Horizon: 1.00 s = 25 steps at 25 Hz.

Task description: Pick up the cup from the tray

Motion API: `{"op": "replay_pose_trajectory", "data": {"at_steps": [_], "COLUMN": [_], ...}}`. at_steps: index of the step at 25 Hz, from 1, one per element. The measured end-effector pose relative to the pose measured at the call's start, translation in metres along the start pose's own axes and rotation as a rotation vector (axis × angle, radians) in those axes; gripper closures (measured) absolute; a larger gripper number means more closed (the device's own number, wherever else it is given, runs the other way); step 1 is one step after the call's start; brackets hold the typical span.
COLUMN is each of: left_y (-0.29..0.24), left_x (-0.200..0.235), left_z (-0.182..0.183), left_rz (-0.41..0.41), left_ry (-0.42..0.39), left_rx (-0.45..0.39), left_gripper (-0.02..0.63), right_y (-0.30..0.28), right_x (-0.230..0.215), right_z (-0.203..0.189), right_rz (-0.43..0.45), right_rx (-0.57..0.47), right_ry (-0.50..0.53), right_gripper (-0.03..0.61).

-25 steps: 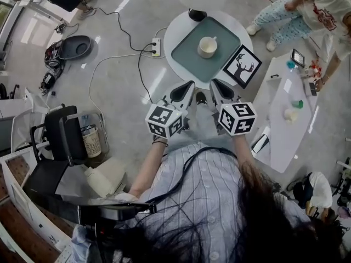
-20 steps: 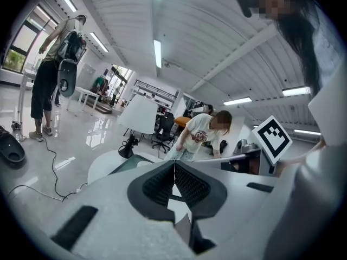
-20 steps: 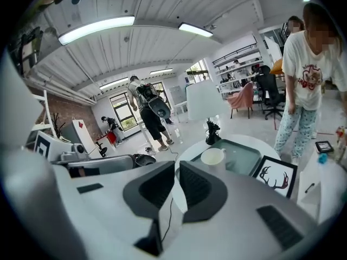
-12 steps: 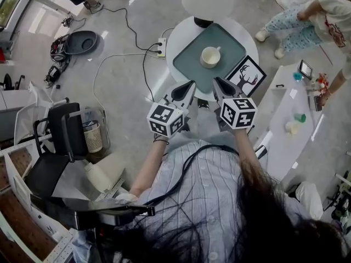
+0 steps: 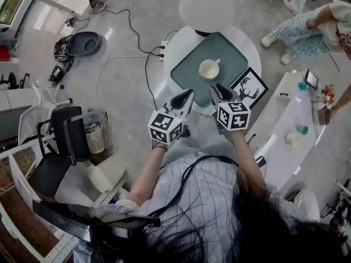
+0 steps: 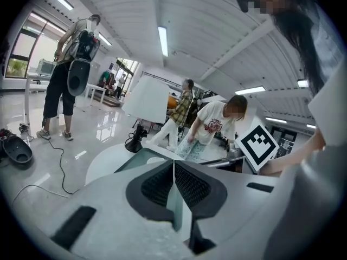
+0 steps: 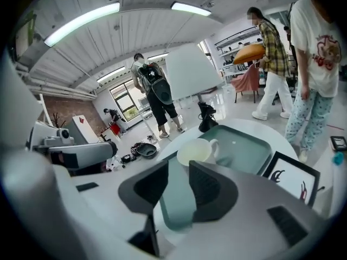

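Observation:
A cream cup [image 5: 209, 69] with its handle to the right stands on a green tray [image 5: 230, 52] on a round white table [image 5: 173, 41]. Both grippers hover side by side over the table's near edge, short of the tray. My left gripper [image 5: 188, 93] is shut with nothing in it; its pads meet in the left gripper view [image 6: 173, 164]. My right gripper [image 5: 218, 87] points at the cup [image 7: 196, 150]. Its jaws have just been opening, and a narrow gap with nothing in it shows between them [image 7: 178, 164]. The cup is just beyond the tips.
A white lamp [image 5: 205, 4] stands at the table's far side, behind the tray. A framed deer picture [image 5: 248, 87] leans at the tray's right. A long white table [image 5: 290, 119] is on the right. Cables and a power strip [image 5: 163, 48] lie on the floor at left. People stand nearby.
Both grippers have moved forward and down towards the round table. The right gripper's jaws have parted a little. The left jaws stay shut.

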<state>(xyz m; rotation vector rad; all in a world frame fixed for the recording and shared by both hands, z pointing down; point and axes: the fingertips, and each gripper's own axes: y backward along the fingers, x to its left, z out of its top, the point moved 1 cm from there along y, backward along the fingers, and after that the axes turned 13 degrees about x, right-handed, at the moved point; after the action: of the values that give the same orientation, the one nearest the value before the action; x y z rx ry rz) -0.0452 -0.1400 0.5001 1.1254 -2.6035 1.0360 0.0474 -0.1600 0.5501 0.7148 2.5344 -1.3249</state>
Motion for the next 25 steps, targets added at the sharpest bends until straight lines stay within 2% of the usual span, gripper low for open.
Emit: {"op": "replay_pose_trajectory", "data": {"at_steps": [6,12,15,22,25], "left_y": [-0.027,-0.041,-0.044,-0.052,-0.053], "left_x": [0.008,0.023,0.032,0.047,0.052], "left_z": [0.004,0.004,0.004,0.004,0.003], "left_rz": [-0.004,0.019,0.036,0.071,0.083], "left_ry": [-0.003,0.025,0.042,0.069,0.088], "left_rx": [0.021,0.031,0.032,0.041,0.039], "left_gripper": [0.600,0.600,0.600,0.600,0.600], "right_y": [-0.028,-0.058,-0.069,-0.097,-0.105], "right_x": [-0.020,-0.030,-0.032,-0.036,-0.038], "right_z": [0.004,0.001,0.000,-0.004,-0.003], "right_rz": [0.039,0.060,0.055,-0.007,-0.006], "right_rx": [0.042,0.094,0.112,0.181,0.187], "right_ry": [0.024,0.092,0.158,0.378,0.391], "right_gripper": [0.372,0.274,0.216,0.192,0.187]}}
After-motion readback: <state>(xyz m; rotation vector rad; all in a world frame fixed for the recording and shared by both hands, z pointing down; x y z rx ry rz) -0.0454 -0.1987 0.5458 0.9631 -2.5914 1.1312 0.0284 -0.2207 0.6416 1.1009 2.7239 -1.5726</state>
